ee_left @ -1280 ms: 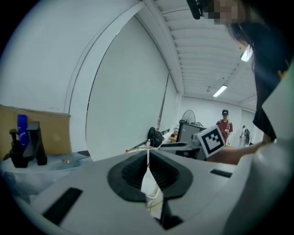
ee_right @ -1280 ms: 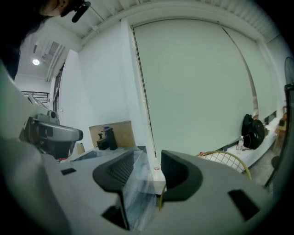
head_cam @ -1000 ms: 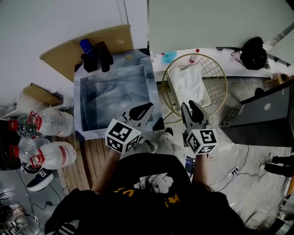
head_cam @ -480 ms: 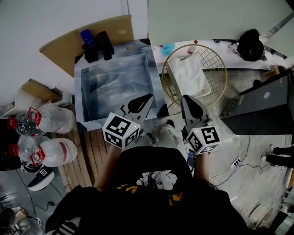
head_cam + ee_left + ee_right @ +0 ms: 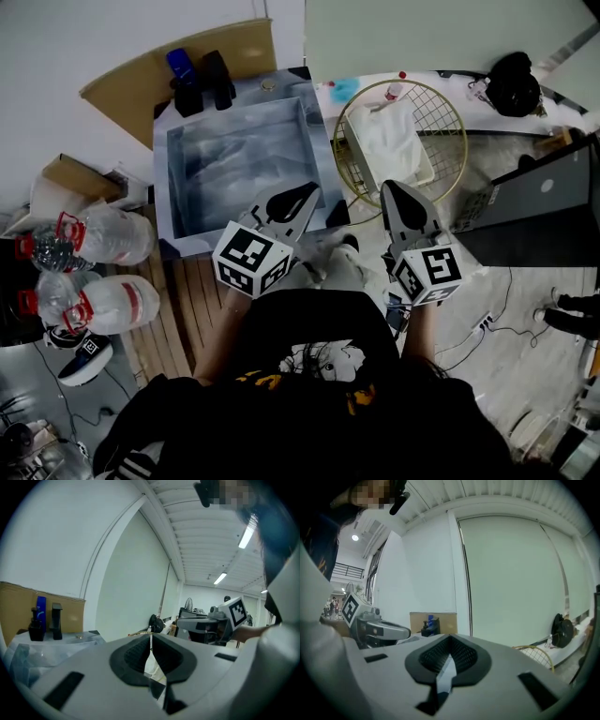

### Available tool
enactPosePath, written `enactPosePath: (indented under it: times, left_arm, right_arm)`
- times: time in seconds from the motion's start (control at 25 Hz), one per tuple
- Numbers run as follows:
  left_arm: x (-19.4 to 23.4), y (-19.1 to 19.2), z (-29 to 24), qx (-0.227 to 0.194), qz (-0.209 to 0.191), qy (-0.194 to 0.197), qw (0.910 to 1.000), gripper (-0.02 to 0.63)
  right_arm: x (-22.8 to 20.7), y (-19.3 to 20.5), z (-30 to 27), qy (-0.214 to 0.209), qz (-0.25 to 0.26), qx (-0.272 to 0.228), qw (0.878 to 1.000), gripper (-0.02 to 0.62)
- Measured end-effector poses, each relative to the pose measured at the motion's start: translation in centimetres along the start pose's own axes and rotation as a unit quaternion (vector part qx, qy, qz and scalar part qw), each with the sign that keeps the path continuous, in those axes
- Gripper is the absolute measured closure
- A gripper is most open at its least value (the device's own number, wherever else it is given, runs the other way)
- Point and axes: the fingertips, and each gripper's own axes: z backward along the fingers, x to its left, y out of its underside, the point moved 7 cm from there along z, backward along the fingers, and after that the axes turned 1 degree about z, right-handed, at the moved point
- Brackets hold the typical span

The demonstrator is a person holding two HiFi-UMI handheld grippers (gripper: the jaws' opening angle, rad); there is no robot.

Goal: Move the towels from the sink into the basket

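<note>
The sink shows only a grey, rippled inside; I cannot tell whether any cloth is left there. The left hand-held gripper hangs by its front corner, jaws together on nothing. The right hand-held gripper has just closed, also empty. A white towel lies in the basket. It looks soft, light and limp, best pinched at a raised fold.

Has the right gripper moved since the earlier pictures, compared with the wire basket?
Yes. The right gripper has drawn back slightly toward the person, reaching less far over the wire basket; its jaws have just closed, empty.
</note>
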Motion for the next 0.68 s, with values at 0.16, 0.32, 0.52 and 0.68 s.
enactPosePath:
  times: [0.16,0.32,0.52,0.68]
  left_arm:
    - [0.0,0.0,0.0,-0.001,0.002,0.0,1.0,0.589]
    - [-0.1,0.2,-0.1,0.0,0.005,0.001,1.0,0.589]
    - [-0.3,0.4,-0.3,0.006,0.005,0.001,1.0,0.589]
    - [-0.1,0.3,-1.0,0.006,0.005,0.0,1.0,0.589]
  right_arm:
    - [-1.0,-0.3,0.1,0.009,0.006,-0.001,1.0,0.591]
    - [-1.7,-0.3,0.5,0.016,0.012,0.003,1.0,0.591]
    - [-2.9,-0.4,1.1,0.028,0.012,0.004,1.0,0.591]
    - [-4.2,-0.6,1.0,0.038,0.013,0.005,0.999,0.591]
